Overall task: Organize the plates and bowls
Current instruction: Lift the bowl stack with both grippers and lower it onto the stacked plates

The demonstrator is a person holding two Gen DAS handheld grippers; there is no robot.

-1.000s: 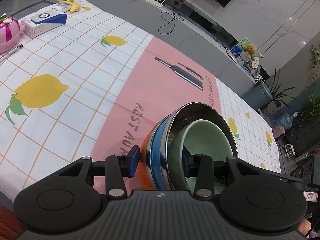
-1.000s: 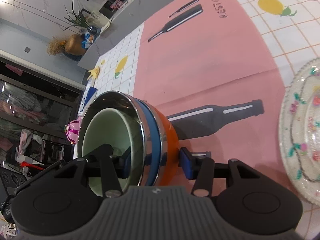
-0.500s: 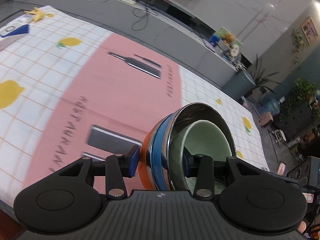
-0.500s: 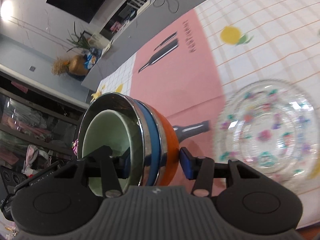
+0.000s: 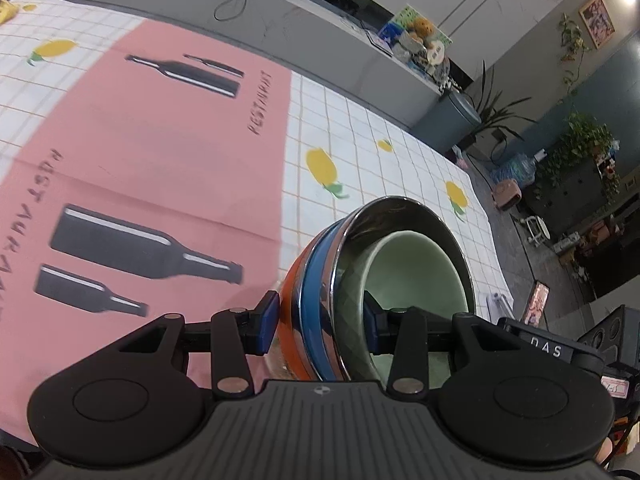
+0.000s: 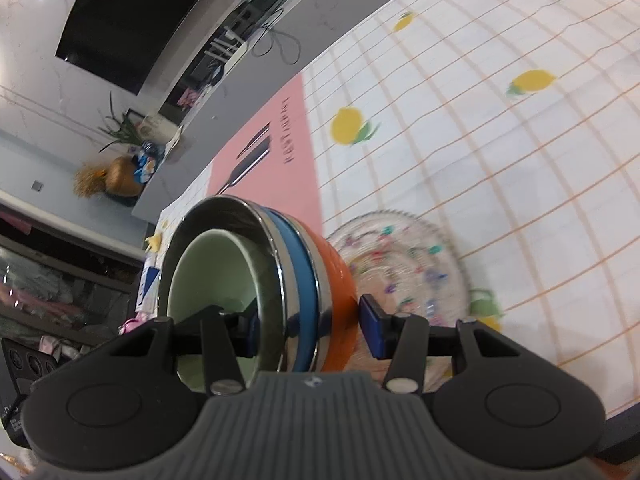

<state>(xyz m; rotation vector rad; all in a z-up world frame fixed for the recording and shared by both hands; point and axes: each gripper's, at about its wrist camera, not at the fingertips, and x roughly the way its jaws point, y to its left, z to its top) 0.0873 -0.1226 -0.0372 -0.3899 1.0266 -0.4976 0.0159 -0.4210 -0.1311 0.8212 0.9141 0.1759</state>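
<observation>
Right now we are holding the nested bowl stack (image 5: 384, 280) off the tabletop (image 5: 168, 160), left tongs (image 5: 320, 320) and right tongs (image 6: 310, 330) each half-open, clamping opposite rims; the glass plate (image 6: 416, 268) is lying just right of the right tongs, nearer them.

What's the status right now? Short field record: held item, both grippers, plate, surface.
held item: nested bowl stack, orange outside, then blue, steel, pale green innermost
left gripper: clamped across stack wall
right gripper: clamped across stack wall
plate: clear patterned glass plate on table, beyond stack
surface: lemon-print tablecloth with pink panel
</observation>
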